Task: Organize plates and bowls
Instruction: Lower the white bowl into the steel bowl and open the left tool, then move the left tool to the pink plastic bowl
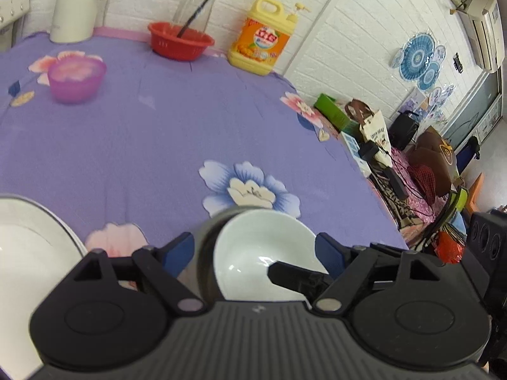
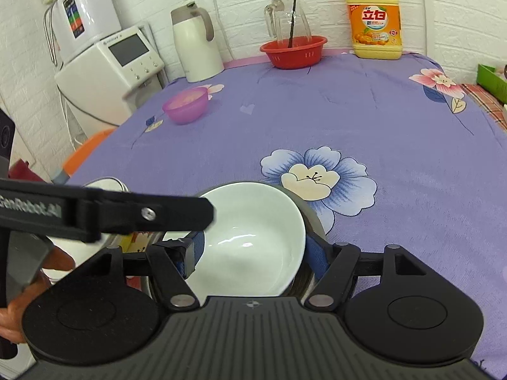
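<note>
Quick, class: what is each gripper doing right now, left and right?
Left gripper: open, its jaws astride the white bowl, not gripping it.
Right gripper: open wide around the same white bowl, holding nothing.

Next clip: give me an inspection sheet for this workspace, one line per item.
Surface: table under a purple floral cloth.
Job's things: white bowl nested in a grey metal bowl; white plate at left; purple bowl further back.
Clutter: red basket, glass jug, detergent bottle, white kettle.
Grippers: left gripper and right gripper both open, jaws either side of the white bowl, not pressing it.
Cables: black cables beyond the table's right edge.
Surroundings: white brick wall, appliances, air conditioner.
</note>
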A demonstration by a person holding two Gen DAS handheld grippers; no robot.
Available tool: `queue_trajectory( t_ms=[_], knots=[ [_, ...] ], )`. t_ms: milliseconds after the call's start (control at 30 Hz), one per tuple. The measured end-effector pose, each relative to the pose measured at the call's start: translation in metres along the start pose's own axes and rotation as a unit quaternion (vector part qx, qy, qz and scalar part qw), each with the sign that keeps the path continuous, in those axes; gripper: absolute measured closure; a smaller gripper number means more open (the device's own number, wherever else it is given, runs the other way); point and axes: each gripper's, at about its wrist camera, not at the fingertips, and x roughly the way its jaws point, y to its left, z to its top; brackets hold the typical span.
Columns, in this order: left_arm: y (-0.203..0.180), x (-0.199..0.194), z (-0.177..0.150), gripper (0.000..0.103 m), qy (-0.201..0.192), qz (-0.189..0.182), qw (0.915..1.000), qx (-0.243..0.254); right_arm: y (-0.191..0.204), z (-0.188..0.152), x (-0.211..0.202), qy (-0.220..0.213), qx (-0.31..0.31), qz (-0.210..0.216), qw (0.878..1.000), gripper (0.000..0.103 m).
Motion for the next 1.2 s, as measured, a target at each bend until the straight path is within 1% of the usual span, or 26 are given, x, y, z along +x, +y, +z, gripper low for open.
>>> queue_trajectory(
  t_ms=[67,167,300,400,500,833,1000,1200],
  knots=[
    [0.004,-0.005,0.005,0.023,-0.012,0.011,0.9999,0.003,-0.001,0.001,0.000,-0.003,0.005,0.001,1.000,0.000],
    [0.015,-0.009,0.012,0.022,-0.019,0.025,0.9995,-0.005,-0.001,0.005,-0.001,-0.014,0.010,0.001,1.000,0.000],
    [0.027,-0.014,0.016,0.023,-0.028,0.042,0.9987,-0.007,0.003,0.015,-0.006,-0.039,-0.004,-0.017,0.999,0.000],
    [0.034,-0.017,0.018,0.023,-0.037,0.058,0.9976,-0.002,0.005,0.024,-0.005,-0.043,-0.011,-0.015,0.999,0.000],
    [0.043,-0.020,0.023,0.023,-0.041,0.062,0.9972,-0.009,0.011,0.031,0.000,-0.041,-0.021,-0.013,0.999,0.000],
    [0.071,-0.030,0.050,0.022,-0.057,0.067,0.9961,-0.007,0.034,0.060,0.042,-0.005,-0.035,0.009,0.999,0.000],
    [0.097,-0.024,0.063,0.022,-0.056,0.079,0.9951,-0.017,0.040,0.075,0.073,0.014,-0.032,0.027,0.999,0.000],
    [0.140,-0.010,0.076,0.022,-0.048,0.096,0.9932,-0.045,0.062,0.096,0.118,0.045,-0.058,0.023,0.997,0.000]
  ],
)
